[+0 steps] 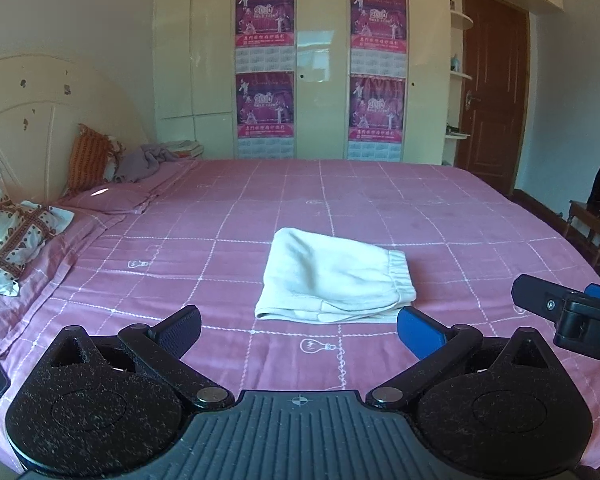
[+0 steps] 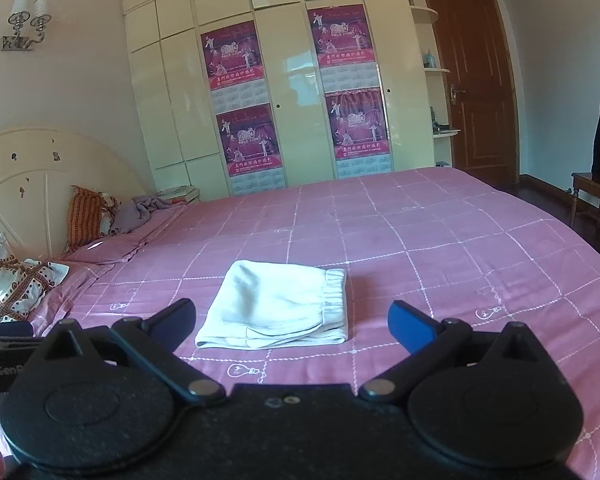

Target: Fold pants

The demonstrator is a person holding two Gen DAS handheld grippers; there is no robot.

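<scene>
pink grid bedspread (image 1: 380, 208) carries folded white pants (image 1: 332, 280) at 12 o'clock, wardrobe (image 1: 320, 60) behind; left gripper (image 1: 300, 330) and right gripper (image 2: 292, 322) jaws apart, empty; poster text unreadable.

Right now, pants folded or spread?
Folded: the pants lie as a compact layered rectangle on the bed, waistband at its right edge, stacked edges along the near side.

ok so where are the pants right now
The folded white pants lie on the pink bedspread in the middle of both wrist views, just ahead of the open left tongs and right tongs, touching neither.
</scene>
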